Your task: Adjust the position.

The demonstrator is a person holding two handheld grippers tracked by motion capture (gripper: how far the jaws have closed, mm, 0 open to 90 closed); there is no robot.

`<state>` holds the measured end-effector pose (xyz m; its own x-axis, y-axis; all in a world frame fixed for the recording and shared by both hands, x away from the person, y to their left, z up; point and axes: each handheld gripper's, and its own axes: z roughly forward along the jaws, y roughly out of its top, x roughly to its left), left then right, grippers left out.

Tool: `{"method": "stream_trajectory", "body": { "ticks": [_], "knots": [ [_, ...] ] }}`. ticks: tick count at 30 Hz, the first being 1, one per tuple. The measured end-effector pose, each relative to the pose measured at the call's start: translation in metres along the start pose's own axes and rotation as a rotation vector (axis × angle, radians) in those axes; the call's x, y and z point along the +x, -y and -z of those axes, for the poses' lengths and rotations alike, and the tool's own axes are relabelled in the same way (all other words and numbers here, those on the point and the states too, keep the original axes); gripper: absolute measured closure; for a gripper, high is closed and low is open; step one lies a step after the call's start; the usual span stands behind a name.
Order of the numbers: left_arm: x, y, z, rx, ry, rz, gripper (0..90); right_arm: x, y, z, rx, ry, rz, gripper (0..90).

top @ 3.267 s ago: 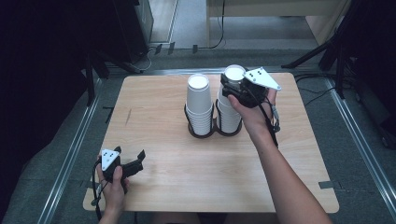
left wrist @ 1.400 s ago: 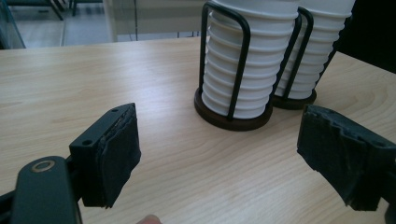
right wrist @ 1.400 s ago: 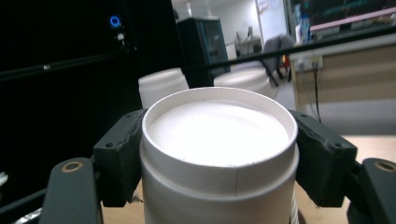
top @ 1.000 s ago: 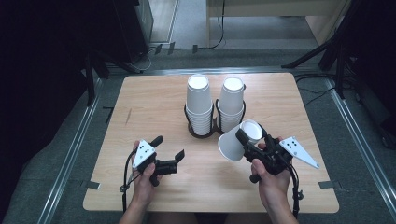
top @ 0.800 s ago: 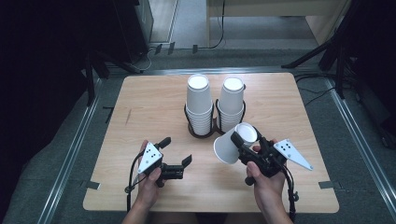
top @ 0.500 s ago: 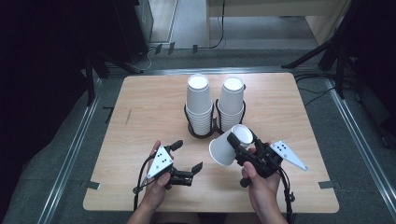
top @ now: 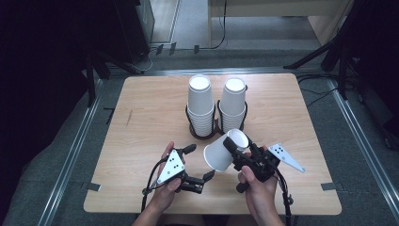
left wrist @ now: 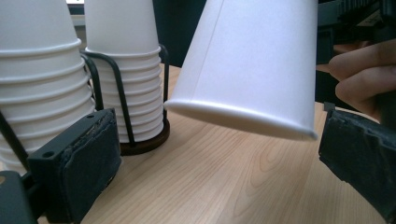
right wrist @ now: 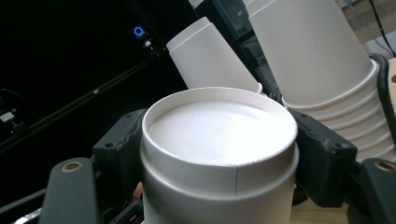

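Tilted over the table's front, a white paper cup (top: 220, 154) points its mouth left and down. My right gripper (top: 234, 146) is shut on its base end; in the right gripper view the black pads (right wrist: 119, 149) press both sides of the upturned cup bottom (right wrist: 219, 123). My left gripper (top: 200, 162) stands open just left of the cup's mouth. In the left gripper view its pads (left wrist: 88, 163) sit wide apart below the cup's rim (left wrist: 243, 116) without touching it.
Two stacks of white cups (top: 201, 101) (top: 234, 100) stand upside down in a black wire holder (top: 205, 133) at mid-table, just behind the held cup. The wooden table (top: 141, 108) has dark floor and metal rails around it.
The right gripper took a cup off the right stack and brought it to the table's front. Over the last second the left gripper slid right, toward the cup's mouth.
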<state>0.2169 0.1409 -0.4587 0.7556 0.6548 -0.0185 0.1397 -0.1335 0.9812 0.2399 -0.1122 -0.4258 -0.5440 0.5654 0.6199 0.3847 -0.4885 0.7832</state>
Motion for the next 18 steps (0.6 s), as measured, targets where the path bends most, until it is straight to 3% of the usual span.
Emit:
{"method": "stream_trajectory", "body": {
  "ticks": [6, 18],
  "knots": [
    [-0.004, 0.001, -0.009, 0.01, 0.03, -0.001, 0.0, 0.002, 0.002, 0.0, 0.008, -0.014, -0.025, 26.6],
    [-0.008, 0.001, -0.018, 0.019, 0.049, -0.013, 0.0, 0.005, 0.007, 0.002, 0.031, -0.044, -0.058, 26.7]
  ]
}}
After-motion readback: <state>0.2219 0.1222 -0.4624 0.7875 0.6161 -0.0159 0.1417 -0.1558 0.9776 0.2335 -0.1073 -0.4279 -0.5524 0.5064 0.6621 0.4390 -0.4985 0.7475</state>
